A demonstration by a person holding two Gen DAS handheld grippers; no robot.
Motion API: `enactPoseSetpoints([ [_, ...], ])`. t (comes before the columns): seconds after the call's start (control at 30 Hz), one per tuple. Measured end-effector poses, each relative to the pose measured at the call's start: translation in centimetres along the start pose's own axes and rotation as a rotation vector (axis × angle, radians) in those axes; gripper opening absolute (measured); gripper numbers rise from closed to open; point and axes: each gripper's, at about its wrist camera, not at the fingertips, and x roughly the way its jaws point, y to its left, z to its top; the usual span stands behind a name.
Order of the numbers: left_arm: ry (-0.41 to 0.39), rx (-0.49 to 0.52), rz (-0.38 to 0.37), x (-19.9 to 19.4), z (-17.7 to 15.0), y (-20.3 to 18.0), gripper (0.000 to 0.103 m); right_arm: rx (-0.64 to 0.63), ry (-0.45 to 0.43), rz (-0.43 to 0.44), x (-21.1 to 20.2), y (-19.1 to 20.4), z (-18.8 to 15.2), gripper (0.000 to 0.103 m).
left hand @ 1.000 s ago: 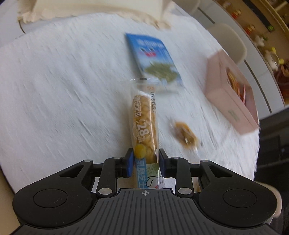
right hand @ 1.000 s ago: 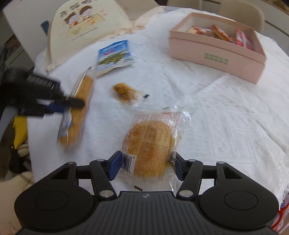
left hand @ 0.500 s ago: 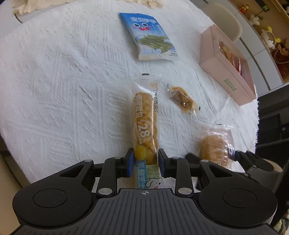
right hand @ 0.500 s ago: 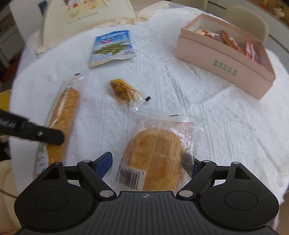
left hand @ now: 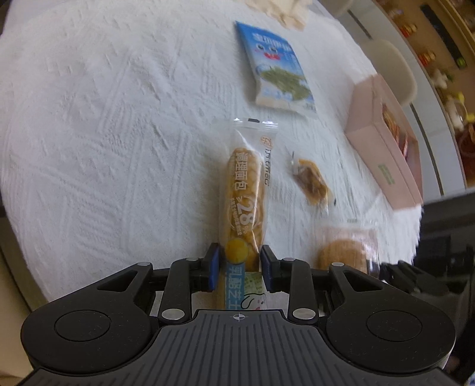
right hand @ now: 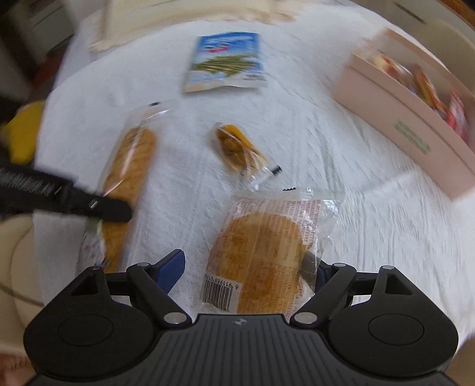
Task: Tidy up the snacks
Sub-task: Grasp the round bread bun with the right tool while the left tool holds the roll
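A long bread (left hand: 243, 193) in a clear packet lies on the white tablecloth (left hand: 104, 133), pointing away from me. My left gripper (left hand: 240, 267) has its blue pads against the packet's near end, and its jaws are opening slightly. From the right wrist view, the long bread (right hand: 130, 166) shows with a left finger (right hand: 98, 205) across it. A round bread (right hand: 258, 252) in a clear packet lies flat between the wide jaws of my right gripper (right hand: 249, 265). The left pad (right hand: 172, 264) stands clear of the wrapper.
A small wrapped snack (right hand: 234, 145) and a blue packet (right hand: 225, 62) lie farther out on the cloth. A pink box (right hand: 400, 118) with several snacks inside stands at the right. A cream cover (right hand: 178, 12) lies at the far edge. A chair (left hand: 389, 65) stands beyond the table.
My right jaws have spread wide off the round bread, which now lies loose on the cloth. The left gripper has kept its hold on the long bread.
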Motion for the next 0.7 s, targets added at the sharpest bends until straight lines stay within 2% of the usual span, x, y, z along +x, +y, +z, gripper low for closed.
enactPoseSetpoints([
  [0.07, -0.022, -0.080, 0.047, -0.1, 0.0, -0.7, 0.033, -0.063, 0.001, 0.015, 0.1, -0.4, -0.3, 0.084],
  [0.17, -0.028, -0.073, 0.116, 0.3, 0.0, -2.5, 0.033, -0.146, 0.011, 0.083, 0.1, -1.5, -0.7, 0.084],
  [0.23, -0.046, -0.115, 0.150, 0.6, 0.2, -2.9, 0.034, -0.214, -0.008, 0.104, -0.2, -2.1, -1.0, 0.084],
  [0.37, -0.082, -0.184, 0.203, 0.6, -0.8, -4.1, 0.034, -0.271, -0.020, 0.139, -0.4, -3.8, -1.4, 0.084],
  [0.53, -0.088, -0.228, 0.210, 0.2, -3.0, -4.2, 0.033, -0.298, -0.039, 0.172, -0.6, -4.6, -2.1, 0.084],
  [0.7, -0.101, -0.243, 0.171, -0.8, -4.7, -3.6, 0.033, -0.268, -0.041, 0.174, -0.7, -4.8, -1.9, 0.084],
])
